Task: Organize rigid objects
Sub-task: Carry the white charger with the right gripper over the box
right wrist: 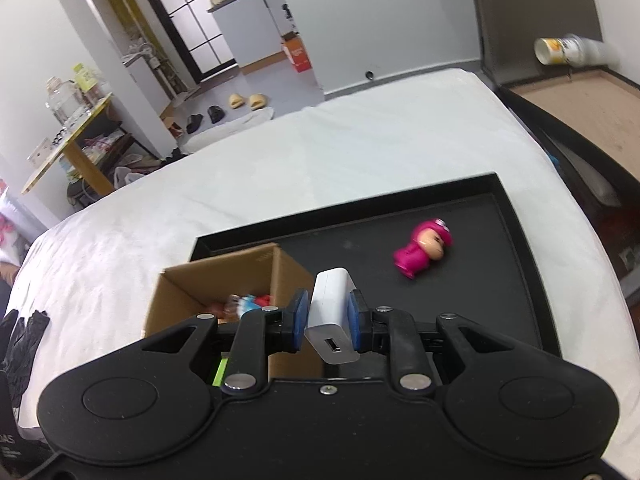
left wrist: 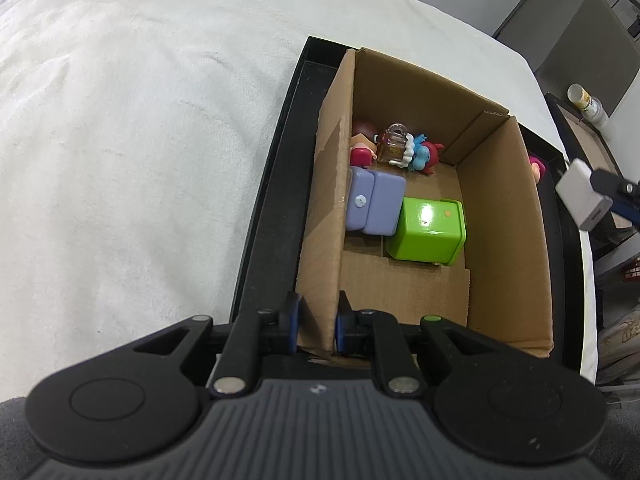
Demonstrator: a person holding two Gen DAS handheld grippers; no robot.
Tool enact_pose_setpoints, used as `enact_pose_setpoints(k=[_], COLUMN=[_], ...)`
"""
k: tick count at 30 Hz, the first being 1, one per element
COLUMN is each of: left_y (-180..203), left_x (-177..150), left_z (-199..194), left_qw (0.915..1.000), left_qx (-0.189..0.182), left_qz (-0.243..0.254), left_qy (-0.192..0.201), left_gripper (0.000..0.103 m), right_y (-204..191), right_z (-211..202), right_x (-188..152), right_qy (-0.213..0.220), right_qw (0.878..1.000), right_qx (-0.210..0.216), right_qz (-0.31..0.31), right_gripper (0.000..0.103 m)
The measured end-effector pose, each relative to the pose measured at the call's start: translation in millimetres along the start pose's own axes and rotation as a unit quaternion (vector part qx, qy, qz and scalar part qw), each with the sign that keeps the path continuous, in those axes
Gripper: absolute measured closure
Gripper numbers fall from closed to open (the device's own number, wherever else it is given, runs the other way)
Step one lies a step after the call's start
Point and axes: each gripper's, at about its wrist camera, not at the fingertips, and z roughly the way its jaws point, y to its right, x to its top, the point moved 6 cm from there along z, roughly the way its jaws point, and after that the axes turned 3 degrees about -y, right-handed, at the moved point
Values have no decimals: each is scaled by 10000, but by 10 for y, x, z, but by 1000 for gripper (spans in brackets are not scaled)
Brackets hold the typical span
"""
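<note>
Tongs [right wrist: 329, 318] clamp smooth white charger [right wrist: 332, 320]; cardboard box [right wrist: 280, 276] beside.

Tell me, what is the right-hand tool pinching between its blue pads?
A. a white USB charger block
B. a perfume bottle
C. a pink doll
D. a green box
A: the right tool is shut on a white USB charger block with its port facing the camera, while the pink doll lies loose on the black tray and the green box sits inside the cardboard box.

Both wrist views look down, sharing the cardboard box [left wrist: 500, 220] [right wrist: 256, 276].
</note>
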Motion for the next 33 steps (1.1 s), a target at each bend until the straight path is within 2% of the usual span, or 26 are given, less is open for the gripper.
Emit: enact_pose_setpoints(k=[17, 33], left_y=[-51, -70], left_x=[-3, 14], left_z=[-4, 4], left_qw=[9998, 9995], left_qx=[-193, -327], left_qz=[-9, 2], left_qy=[-10, -11], left_gripper=[86, 83], right_y=[-546, -727], right_z=[199, 532], right_x=[69, 5], right_qy=[-76, -238], right_qw=[9994, 9972], right_qx=[109, -389], right_qz=[-334, -586], right_gripper=[81, 78])
